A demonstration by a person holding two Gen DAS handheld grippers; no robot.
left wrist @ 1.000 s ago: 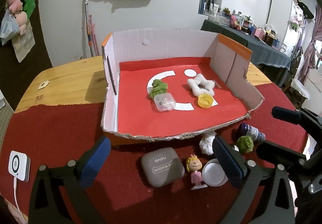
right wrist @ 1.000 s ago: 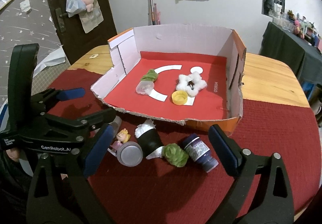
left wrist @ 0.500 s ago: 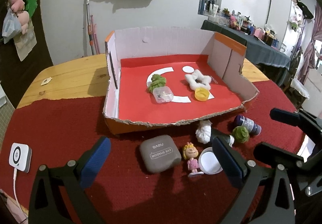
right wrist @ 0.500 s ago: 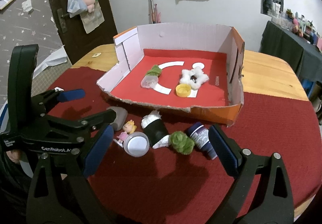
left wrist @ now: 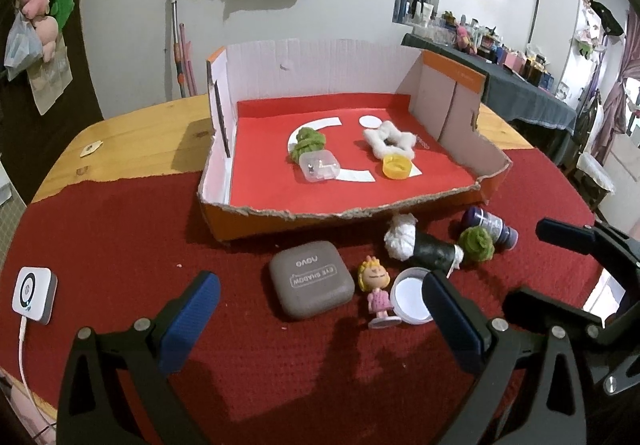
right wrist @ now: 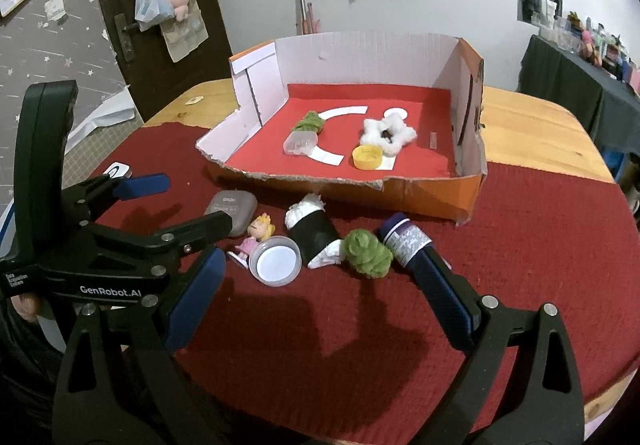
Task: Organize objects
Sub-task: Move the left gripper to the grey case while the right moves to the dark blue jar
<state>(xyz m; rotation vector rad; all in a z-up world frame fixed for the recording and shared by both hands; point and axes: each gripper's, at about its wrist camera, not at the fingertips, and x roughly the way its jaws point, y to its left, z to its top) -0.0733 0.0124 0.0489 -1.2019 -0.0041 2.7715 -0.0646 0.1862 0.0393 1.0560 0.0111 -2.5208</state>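
Left wrist view gives us the layout: the cardboard box (left wrist: 320, 69) sits at the far side of the red cloth (left wrist: 120, 237), and it already holds a green pom-pom, a clear case, a white fluffy star and a yellow cap. What we judge left to sort lies in a row on the cloth just in front of the box's torn front edge. From largest down, that row holds the grey eyeshadow case (left wrist: 311, 279), the black-and-white roll (left wrist: 424, 247), the purple bottle (right wrist: 404, 241), the green pom-pom (right wrist: 368, 253), the white lid (right wrist: 275, 260) and the little doll (left wrist: 377, 287).

Our left gripper (left wrist: 320, 321) hangs above the cloth with its jaws spread wide and nothing between them; the grey case and the doll lie just ahead of it. Our right gripper (right wrist: 320, 291) is likewise wide open and empty, with the white lid, roll and pom-pom ahead of its tips.

To do the next pick well, we should choose one item, probably the grey case for the left, and come down square over it. The doll stands close beside it and looks easy to knock, so we keep the right finger clear of it.
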